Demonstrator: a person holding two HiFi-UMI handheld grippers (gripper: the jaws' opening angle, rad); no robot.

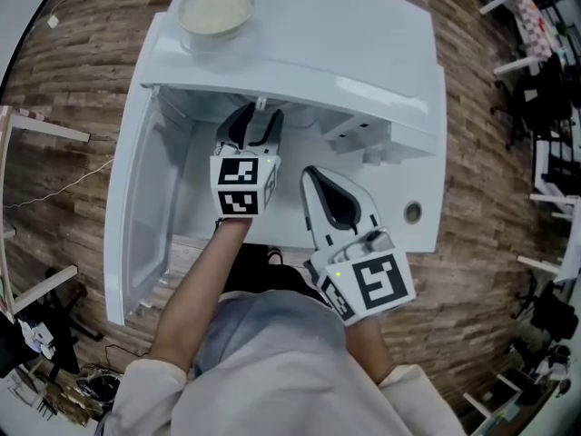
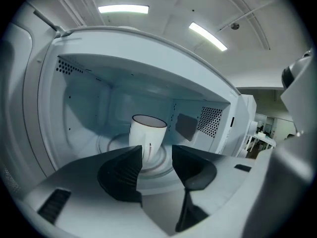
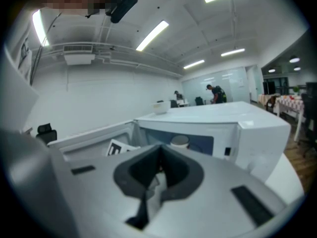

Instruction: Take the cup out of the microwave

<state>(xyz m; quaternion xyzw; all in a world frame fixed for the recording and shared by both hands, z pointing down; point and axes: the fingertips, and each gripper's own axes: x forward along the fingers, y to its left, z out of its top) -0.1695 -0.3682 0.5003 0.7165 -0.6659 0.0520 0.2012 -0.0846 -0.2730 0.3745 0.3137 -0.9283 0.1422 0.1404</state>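
Poster: Closest to the lens in the head view is the person's pale top [image 1: 272, 361], with both forearms reaching forward out of it. Can someone walk me through the rest, left to right?

Reply: Sure. Far left is the microwave [image 1: 363, 53] with its door [image 1: 136, 216] swung wide open. A bowl [image 1: 216, 9] of something pale sits on the oven's top, toward the back left corner. Next over, the left gripper [image 1: 256, 127] is poked right into the cavity, marker cube facing up.

Poster: Is it holding anything?

Reply: Nope. In the left gripper view its fingers [image 2: 121, 172] stand well apart. The white cup [image 2: 147, 133] is upright on the turntable [image 2: 111, 145] just past the tips. It shows through the gap, a touch to the left of it. The pads aren't on it, so the cup is inside the oven and ungrabbed.

Poster: And the other hand?

Reply: The right gripper [image 1: 311, 178] hangs outside the oven's front, just right of the left one. Its fingers [image 3: 131, 175] are closed together with nothing between them. Right of that is the control panel with a round knob [image 1: 413, 212]. Wood planks run under the whole thing.
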